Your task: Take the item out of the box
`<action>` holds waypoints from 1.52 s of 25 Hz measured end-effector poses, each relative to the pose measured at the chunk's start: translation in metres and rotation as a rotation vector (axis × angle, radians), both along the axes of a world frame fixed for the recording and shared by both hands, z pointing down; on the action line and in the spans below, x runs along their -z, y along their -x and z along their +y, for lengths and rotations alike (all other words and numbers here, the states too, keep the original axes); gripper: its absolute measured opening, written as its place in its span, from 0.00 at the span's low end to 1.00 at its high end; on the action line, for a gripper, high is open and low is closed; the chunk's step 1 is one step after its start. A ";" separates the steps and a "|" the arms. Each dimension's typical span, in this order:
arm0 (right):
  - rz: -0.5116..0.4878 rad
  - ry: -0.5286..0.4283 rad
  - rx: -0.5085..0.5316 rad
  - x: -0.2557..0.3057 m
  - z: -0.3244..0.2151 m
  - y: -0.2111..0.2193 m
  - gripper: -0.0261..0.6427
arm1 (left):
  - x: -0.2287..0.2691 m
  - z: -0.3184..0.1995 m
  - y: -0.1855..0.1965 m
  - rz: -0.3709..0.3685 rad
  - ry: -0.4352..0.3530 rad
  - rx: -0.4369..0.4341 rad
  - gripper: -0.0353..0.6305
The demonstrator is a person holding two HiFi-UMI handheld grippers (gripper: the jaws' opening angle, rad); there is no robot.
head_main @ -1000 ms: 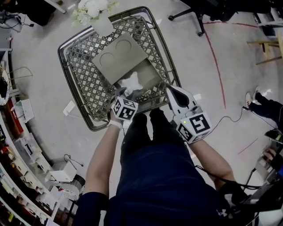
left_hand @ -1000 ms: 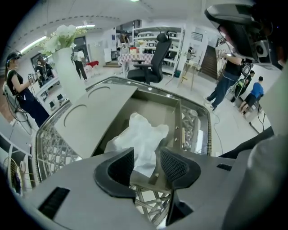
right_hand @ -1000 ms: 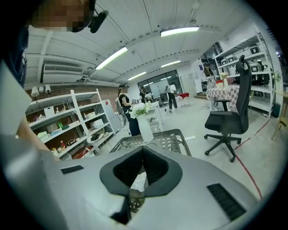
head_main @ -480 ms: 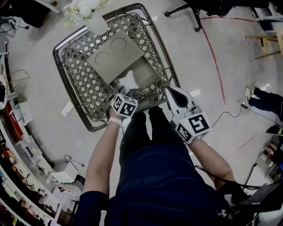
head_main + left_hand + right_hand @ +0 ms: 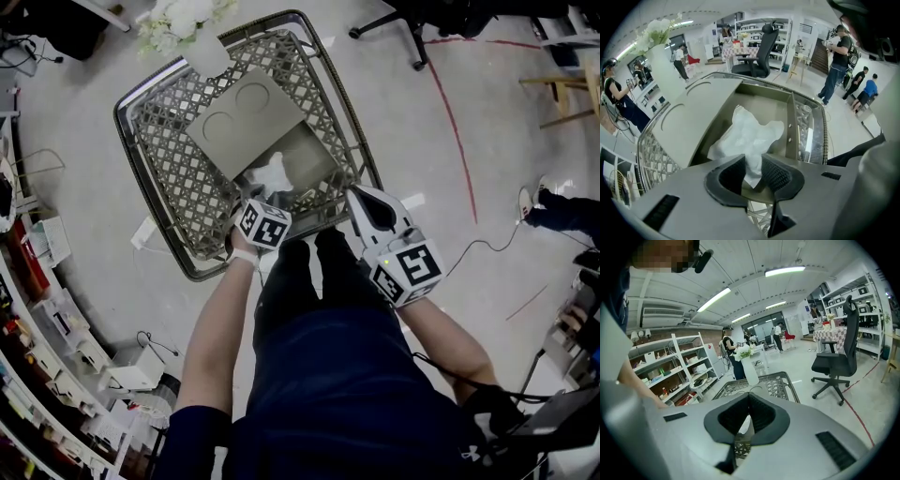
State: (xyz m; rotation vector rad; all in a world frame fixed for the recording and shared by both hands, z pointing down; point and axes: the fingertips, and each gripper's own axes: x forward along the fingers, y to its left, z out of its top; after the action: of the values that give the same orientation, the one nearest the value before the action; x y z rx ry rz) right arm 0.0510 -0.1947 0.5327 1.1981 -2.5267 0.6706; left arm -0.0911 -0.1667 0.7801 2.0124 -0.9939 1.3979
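An open cardboard box lies in a wire basket on the floor, its lid folded back. A crumpled white item sticks up out of the box. My left gripper reaches over the near rim of the basket to it. In the left gripper view the jaws are closing, with the lower tip of the white item hanging between the pads, which do not clearly pinch it. My right gripper hovers by the basket's near right corner, shut and empty.
A white vase with flowers stands beyond the basket. An office chair stands to the right. Shelves run along the left. Cables and red floor lines lie on the right. Several people stand around the room.
My left gripper has edged forward to the white item in the box. The right gripper has hardly moved.
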 end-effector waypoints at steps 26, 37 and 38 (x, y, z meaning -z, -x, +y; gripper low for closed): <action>-0.016 -0.043 0.089 0.025 0.000 0.020 0.04 | 0.071 0.012 -0.008 0.150 -0.138 0.057 0.15; -0.026 -0.087 0.104 0.048 -0.013 0.024 0.04 | 0.144 0.006 -0.010 0.270 -0.245 0.129 0.15; -0.027 -0.091 0.107 0.051 -0.014 0.025 0.04 | 0.152 0.006 -0.010 0.281 -0.255 0.134 0.14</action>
State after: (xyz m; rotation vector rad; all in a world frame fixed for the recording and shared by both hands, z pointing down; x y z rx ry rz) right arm 0.0264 -0.2088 0.4819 1.0798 -2.6480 0.5560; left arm -0.0810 -0.1611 0.6283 2.2015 -1.1995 0.9254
